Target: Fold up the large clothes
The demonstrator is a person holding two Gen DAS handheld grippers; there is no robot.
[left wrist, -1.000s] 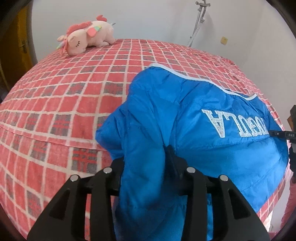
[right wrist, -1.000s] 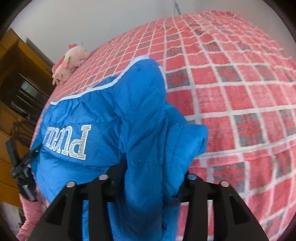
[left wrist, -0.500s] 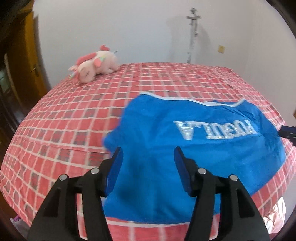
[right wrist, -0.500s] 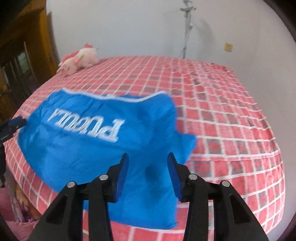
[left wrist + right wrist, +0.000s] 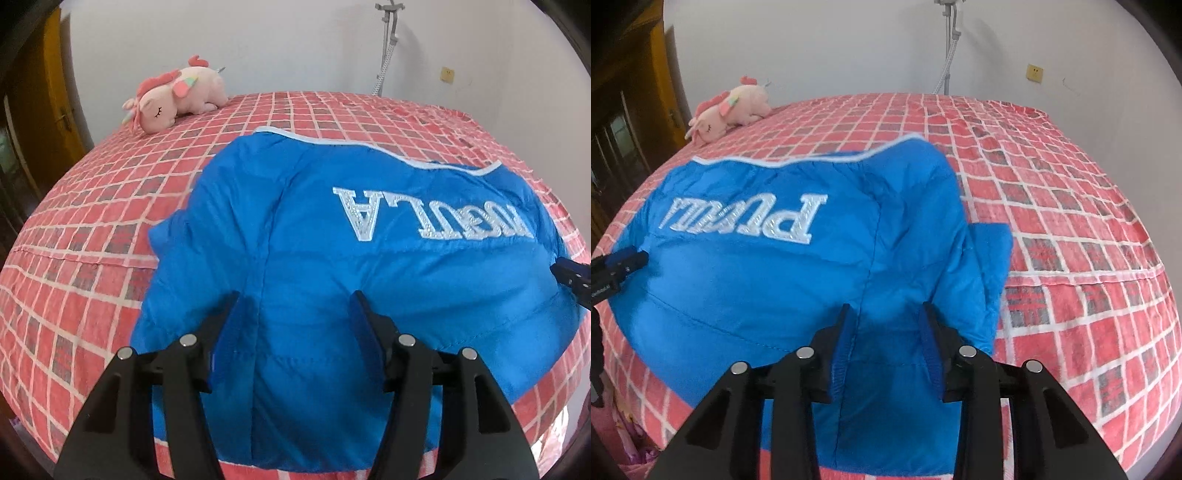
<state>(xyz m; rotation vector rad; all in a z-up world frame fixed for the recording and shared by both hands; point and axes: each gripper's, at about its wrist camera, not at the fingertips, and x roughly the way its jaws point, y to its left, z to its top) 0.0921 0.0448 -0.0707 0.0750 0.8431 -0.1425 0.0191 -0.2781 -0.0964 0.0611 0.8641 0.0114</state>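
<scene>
A blue padded jacket (image 5: 332, 266) with white lettering lies back-up on the bed, its white-trimmed hem toward the far side. It also shows in the right wrist view (image 5: 798, 266). My left gripper (image 5: 295, 314) is open and empty, hovering over the jacket's near left part. My right gripper (image 5: 886, 325) is open and empty over the jacket's near right part. The right gripper's tip (image 5: 572, 277) shows at the right edge of the left wrist view. The left gripper's tip (image 5: 617, 266) shows at the left edge of the right wrist view.
The bed has a red checked cover (image 5: 92, 221), also in the right wrist view (image 5: 1071, 221). A pink plush unicorn (image 5: 173, 96) lies at the far left corner. A white wall with a metal stand (image 5: 949, 44) is behind. A wooden door (image 5: 62, 92) is at left.
Both grippers have let go of the jacket and opened. They drew back toward the near bed edge, and the jacket now lies spread flat.
</scene>
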